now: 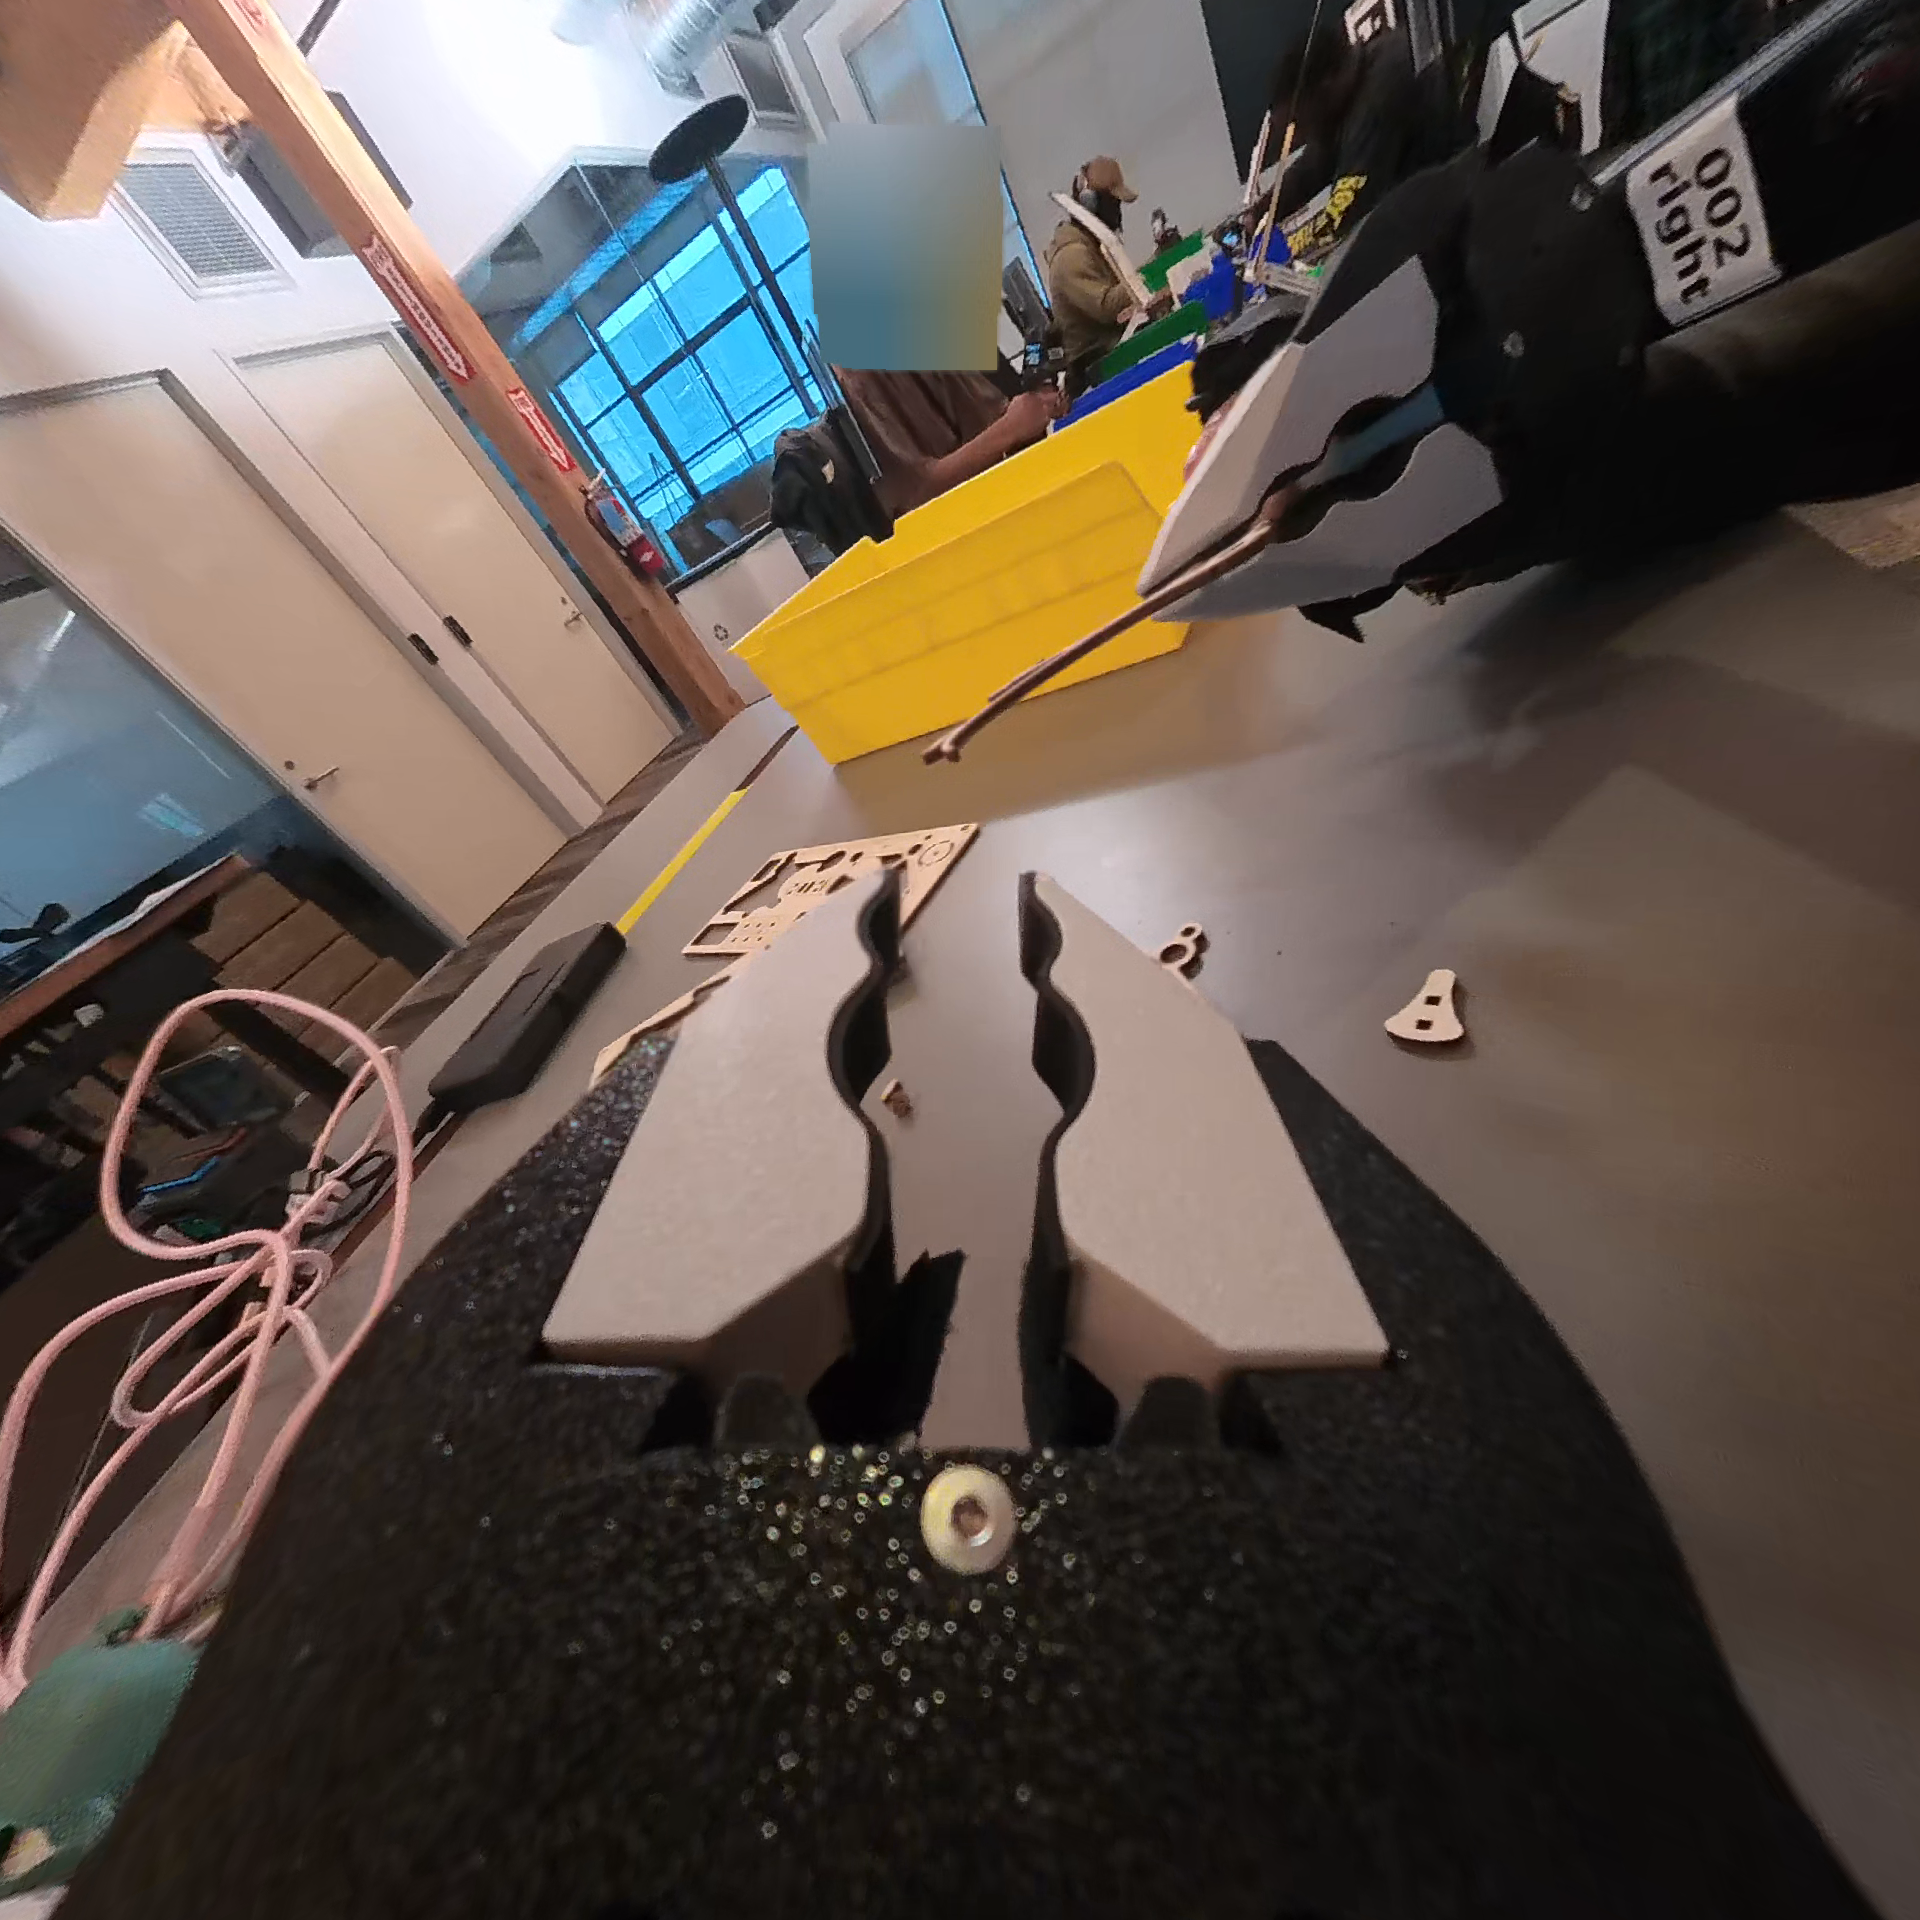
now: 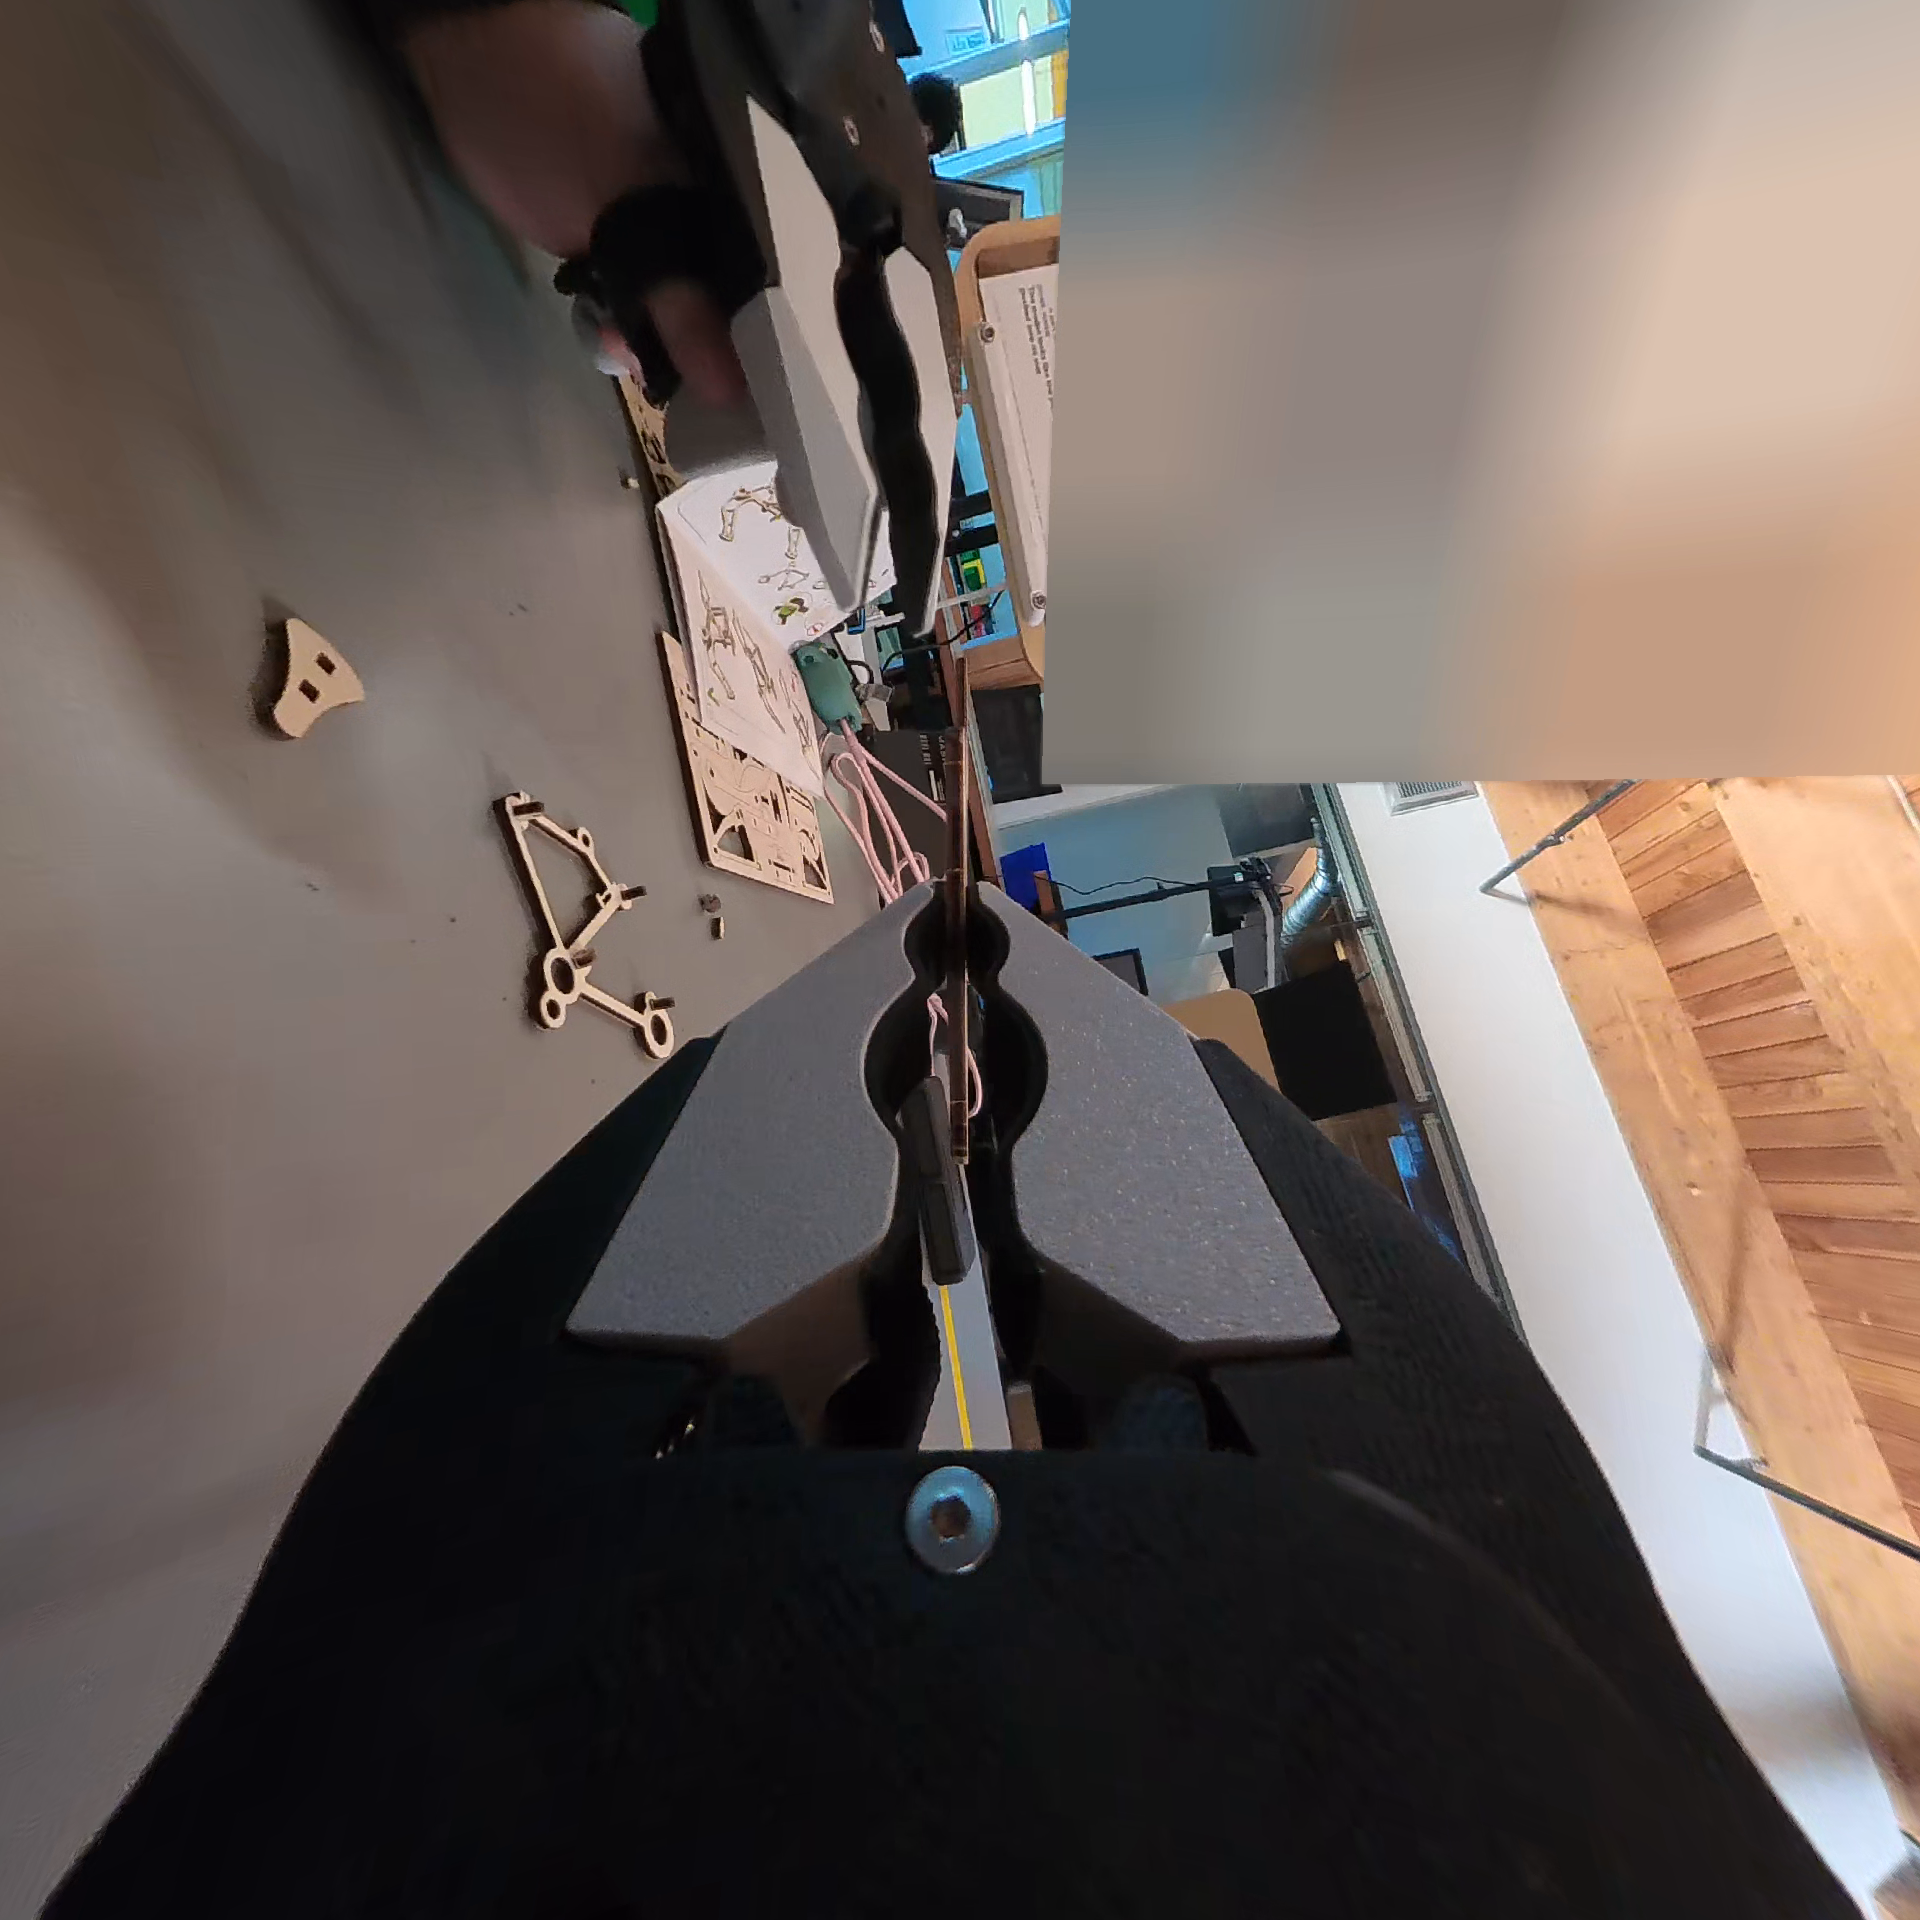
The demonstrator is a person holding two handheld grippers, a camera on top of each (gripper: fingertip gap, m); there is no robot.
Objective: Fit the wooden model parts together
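A thin wooden strip [image 1: 1049, 681], seen edge-on, is pinched at one end by the right tongs [image 1: 1210, 597] and held in the air above the tabletop [image 1: 1558, 1143], in front of the yellow bin [image 1: 966, 623]. The left tongs [image 1: 956, 914] are spread and empty, low over the cut-out sheet [image 1: 831, 883]. A fan-shaped piece [image 2: 307, 681] and a triangular frame [image 2: 582, 935] lie loose nearby. Gripped so near its end, the strip could probably twist or snap if pushed into a slot at an angle.

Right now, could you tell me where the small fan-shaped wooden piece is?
The fan-shaped piece lies flat on the grey table, left in the right wrist view, beyond the triangular frame.
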